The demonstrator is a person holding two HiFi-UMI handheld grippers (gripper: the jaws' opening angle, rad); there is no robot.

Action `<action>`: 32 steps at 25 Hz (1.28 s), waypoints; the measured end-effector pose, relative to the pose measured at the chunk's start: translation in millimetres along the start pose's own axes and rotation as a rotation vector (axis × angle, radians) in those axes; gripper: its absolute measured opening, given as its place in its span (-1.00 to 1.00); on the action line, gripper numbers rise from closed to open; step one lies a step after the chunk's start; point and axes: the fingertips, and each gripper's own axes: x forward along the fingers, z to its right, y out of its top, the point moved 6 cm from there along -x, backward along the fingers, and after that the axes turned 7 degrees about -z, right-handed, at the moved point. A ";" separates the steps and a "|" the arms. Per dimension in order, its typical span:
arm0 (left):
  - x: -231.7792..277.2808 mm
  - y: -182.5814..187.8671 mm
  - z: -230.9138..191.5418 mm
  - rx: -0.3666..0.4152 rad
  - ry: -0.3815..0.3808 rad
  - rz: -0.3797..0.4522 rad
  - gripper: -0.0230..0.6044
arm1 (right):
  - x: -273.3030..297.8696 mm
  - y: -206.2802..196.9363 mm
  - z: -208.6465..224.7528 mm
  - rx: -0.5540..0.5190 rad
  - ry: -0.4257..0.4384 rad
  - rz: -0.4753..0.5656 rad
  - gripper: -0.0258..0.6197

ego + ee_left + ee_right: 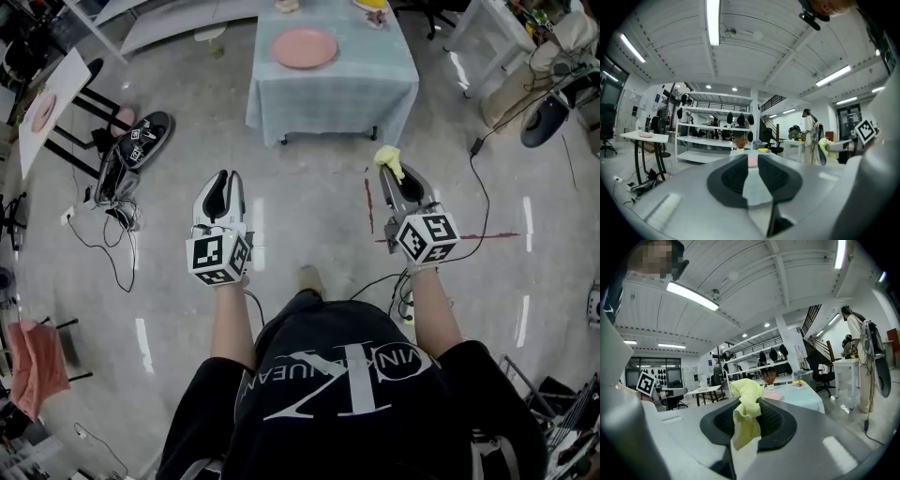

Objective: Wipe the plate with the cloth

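A pink plate (303,47) lies on a table with a light blue cover (328,94), well ahead of me across the floor. My right gripper (392,173) is shut on a yellow cloth (389,161), which bunches up above the jaws and hangs between them in the right gripper view (746,413). There the plate (774,396) shows small, beyond the cloth. My left gripper (217,192) is held level beside the right one. Its jaws stand slightly open with nothing between them, and the plate (752,161) shows through the gap.
A black bag and cables (131,150) lie on the floor at the left, near a white table (42,108). A small plant (768,378) and yellow items (370,5) sit at the table's far end. A person (862,357) stands at the right. Another cable (483,187) crosses the floor.
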 end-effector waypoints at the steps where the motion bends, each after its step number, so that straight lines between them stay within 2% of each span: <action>1: 5.9 2.1 -6.6 0.000 -0.005 0.001 -0.93 | 8.4 2.6 -1.1 0.002 -0.005 0.003 -0.66; 9: 37.6 10.0 -47.4 -0.007 -0.019 0.003 -0.93 | 55.6 20.1 -10.0 0.007 -0.017 0.015 -0.65; 20: 74.1 -6.6 -60.9 -0.029 -0.011 -0.024 -0.93 | 89.8 10.0 12.8 0.020 -0.028 -0.006 -0.65; 32: 191.1 16.3 -91.5 -0.030 0.000 -0.045 -0.93 | 202.2 38.1 63.6 0.024 0.001 -0.023 -0.65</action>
